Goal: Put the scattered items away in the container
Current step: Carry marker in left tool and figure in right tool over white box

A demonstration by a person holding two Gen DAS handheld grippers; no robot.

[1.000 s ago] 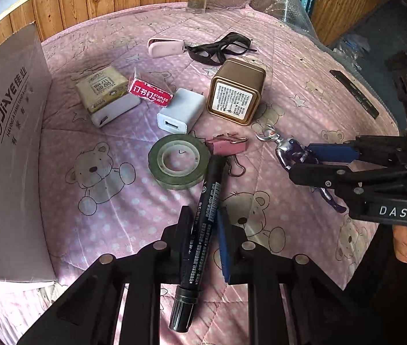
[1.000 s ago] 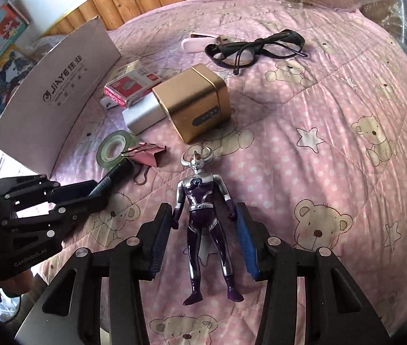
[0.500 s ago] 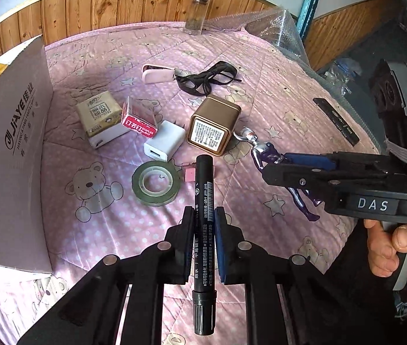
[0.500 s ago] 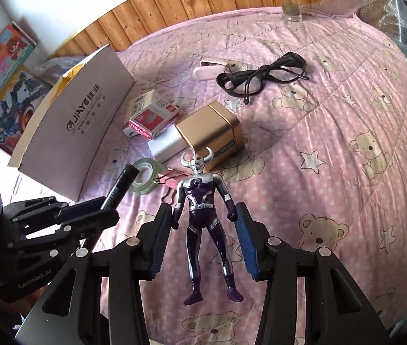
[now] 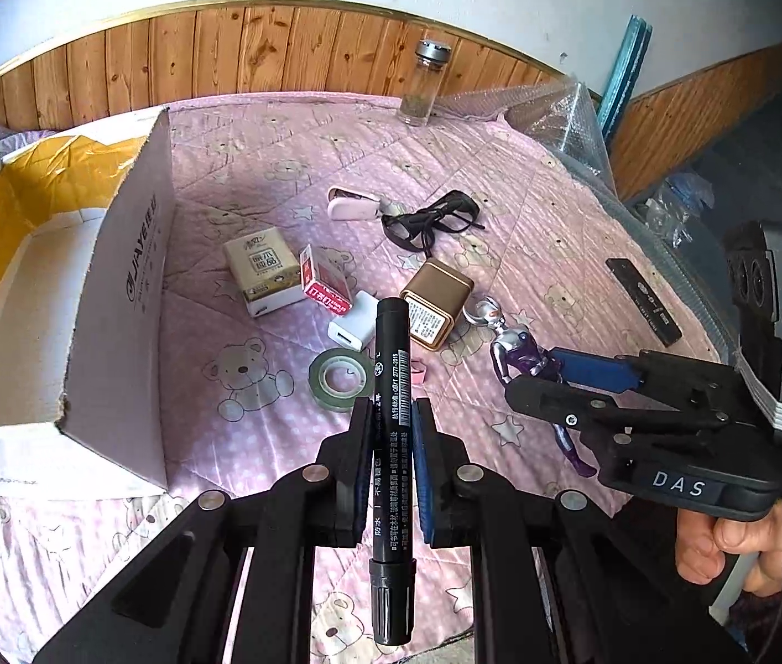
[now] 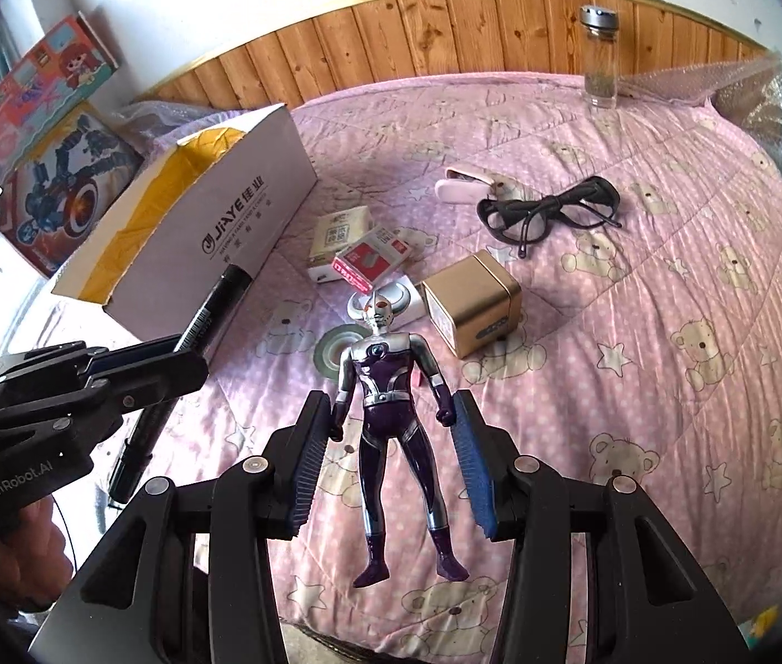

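Black plastic marker pen (image 5: 391, 431) sits clamped between the jaws of the left gripper (image 5: 391, 462), lifted above the pink bear-print bed quilt (image 5: 258, 442), its cap end toward the camera; the right gripper (image 6: 391, 462) has its jaws closed against the arms of a silver-and-purple plastic hero figure (image 6: 391, 398), also held clear of the quilt; the white cardboard box with a yellow lining (image 5: 131, 299) stands open at the left, well short of both held items; on the quilt remain a green tape roll (image 5: 341, 379), a gold square tin (image 5: 435, 304), a white charger cube (image 5: 351, 326), a red staple box (image 5: 324, 282) and black glasses (image 5: 429, 218).
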